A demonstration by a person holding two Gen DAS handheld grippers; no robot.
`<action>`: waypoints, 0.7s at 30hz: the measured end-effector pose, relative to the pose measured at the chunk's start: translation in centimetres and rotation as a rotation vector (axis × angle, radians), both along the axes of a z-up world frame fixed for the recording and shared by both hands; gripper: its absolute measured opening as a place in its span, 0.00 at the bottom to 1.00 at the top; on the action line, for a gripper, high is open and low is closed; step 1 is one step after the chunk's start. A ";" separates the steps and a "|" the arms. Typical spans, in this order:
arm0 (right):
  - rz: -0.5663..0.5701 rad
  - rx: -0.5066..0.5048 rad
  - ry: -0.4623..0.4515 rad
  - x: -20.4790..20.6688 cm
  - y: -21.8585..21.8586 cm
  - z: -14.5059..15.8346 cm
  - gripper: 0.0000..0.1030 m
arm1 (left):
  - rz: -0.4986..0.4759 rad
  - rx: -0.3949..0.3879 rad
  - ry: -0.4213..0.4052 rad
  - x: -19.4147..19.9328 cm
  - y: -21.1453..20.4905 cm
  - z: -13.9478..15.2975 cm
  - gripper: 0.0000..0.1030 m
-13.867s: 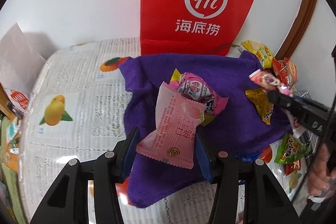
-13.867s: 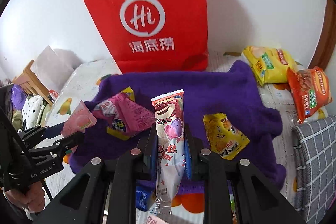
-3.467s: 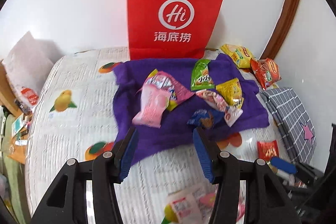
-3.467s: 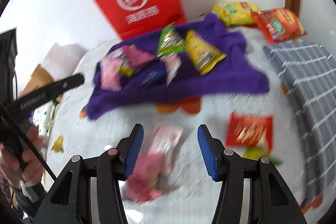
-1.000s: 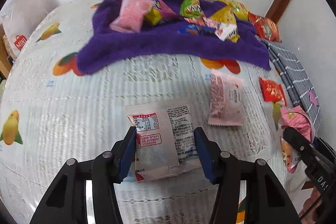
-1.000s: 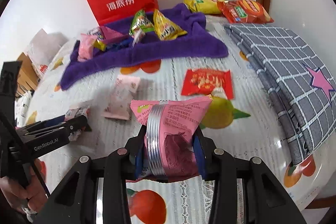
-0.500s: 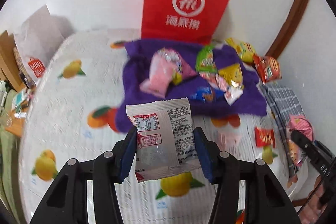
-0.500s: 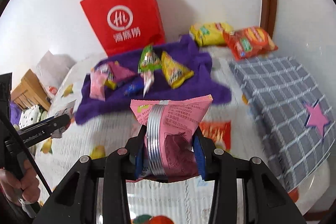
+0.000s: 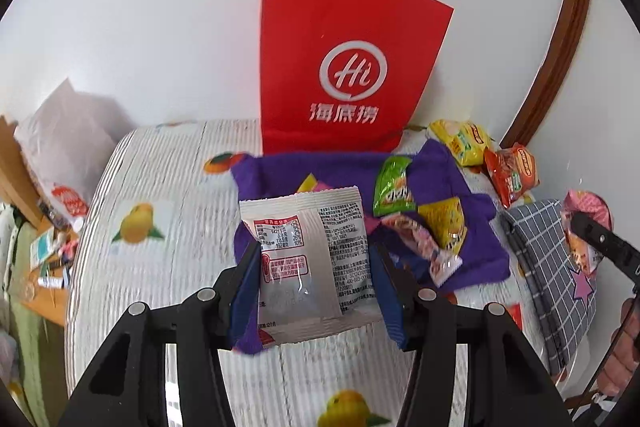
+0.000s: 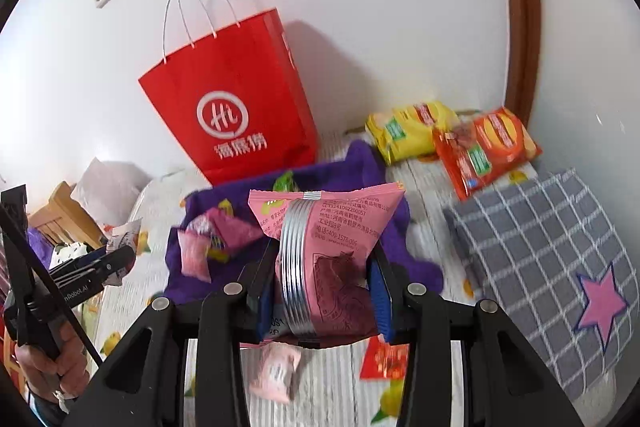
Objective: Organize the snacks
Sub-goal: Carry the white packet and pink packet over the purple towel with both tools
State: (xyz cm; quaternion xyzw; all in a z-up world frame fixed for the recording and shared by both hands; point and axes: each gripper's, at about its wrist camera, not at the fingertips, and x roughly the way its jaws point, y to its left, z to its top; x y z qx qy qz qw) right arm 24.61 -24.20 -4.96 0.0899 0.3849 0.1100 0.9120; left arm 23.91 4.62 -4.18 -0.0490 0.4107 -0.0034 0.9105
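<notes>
Left wrist view: the left hand-held gripper (image 9: 316, 281) pinches a silver packet (image 9: 308, 259) between its blue pads, the packet's printed back facing the camera and held clear above the bed. Right wrist view: the right hand-held gripper (image 10: 318, 301) clamps a pink packet (image 10: 326, 255) with a silver seam running down its middle, also lifted off the bed. Taking the purple cloth (image 9: 476, 251) as landmark, a green packet (image 9: 394, 187), a yellow packet (image 9: 444, 223) and a pink-and-white packet (image 9: 424, 247) lie on it, with more small pink packets (image 10: 212, 239) on its left part in the right wrist view. Behind the cloth, against the white wall, a red bag (image 9: 344, 67) with white handles stands upright. Right of the cloth's far corner lie a big yellow packet (image 10: 408, 129) and a big red packet (image 10: 488, 147), the two touching. Right of the cloth is a grey checked blanket (image 10: 540, 239) with a pink star. In front of the cloth, on the fruit-printed bed cover (image 9: 160, 195), lie a small pink packet (image 10: 276, 371) and a small red packet (image 10: 386, 361). Left of the cloth, past the bed's edge, sits a white paper bag (image 9: 72, 143). A hand (image 10: 48, 363) grips the left tool's handle at the lower left of the right wrist view.
</notes>
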 end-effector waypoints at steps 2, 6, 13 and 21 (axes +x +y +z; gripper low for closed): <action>0.013 -0.015 0.006 1.6 0.4 -0.1 0.39 | -0.004 0.002 -0.005 1.0 -0.2 0.3 0.50; 0.030 -0.012 0.025 4.2 1.0 -0.8 0.39 | -0.024 0.004 -0.022 2.4 -0.7 -0.3 0.50; 0.045 0.025 0.051 8.2 2.1 -1.9 0.39 | -0.005 -0.040 -0.004 5.8 0.1 -1.9 0.50; 0.093 0.035 0.103 11.6 4.4 -4.5 0.39 | 0.018 -0.065 0.029 7.4 1.5 -4.3 0.50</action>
